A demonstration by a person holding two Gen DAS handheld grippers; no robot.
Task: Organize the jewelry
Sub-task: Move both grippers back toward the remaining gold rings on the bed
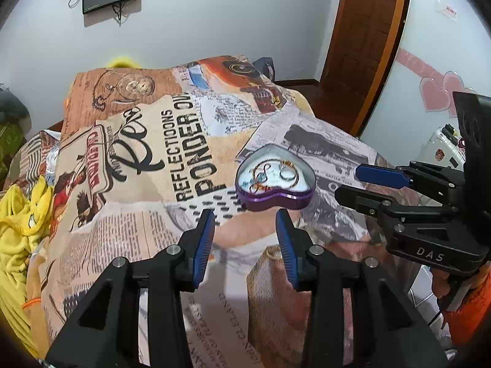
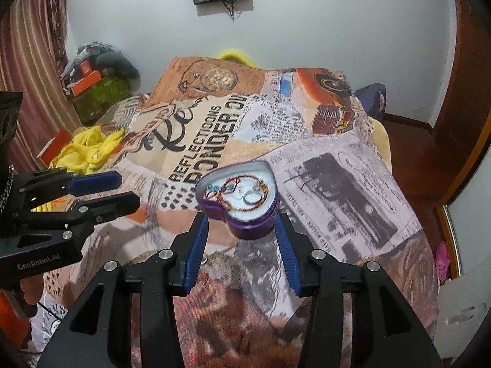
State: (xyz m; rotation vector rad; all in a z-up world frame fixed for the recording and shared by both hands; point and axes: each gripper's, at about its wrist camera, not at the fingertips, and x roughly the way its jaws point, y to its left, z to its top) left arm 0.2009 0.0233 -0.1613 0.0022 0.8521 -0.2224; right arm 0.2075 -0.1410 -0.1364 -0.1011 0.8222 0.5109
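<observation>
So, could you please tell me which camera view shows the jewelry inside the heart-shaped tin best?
The left wrist view: the heart-shaped tin sits clear ahead, and its jewelry, bangles and rings, looks sharp. In the right wrist view the tin is nearer but its contents are softer, and its near point dips between the open right gripper fingers.

Under me is a bed [image 1: 147, 239] spread with a newspaper-print blanket [image 2: 353, 190]. 1 purple heart-shaped tin [image 2: 245, 214] sits directly on it, toward the bed's near edge, lid off. A crumpled yellow cloth [image 2: 89, 150] lies at its left edge.
</observation>
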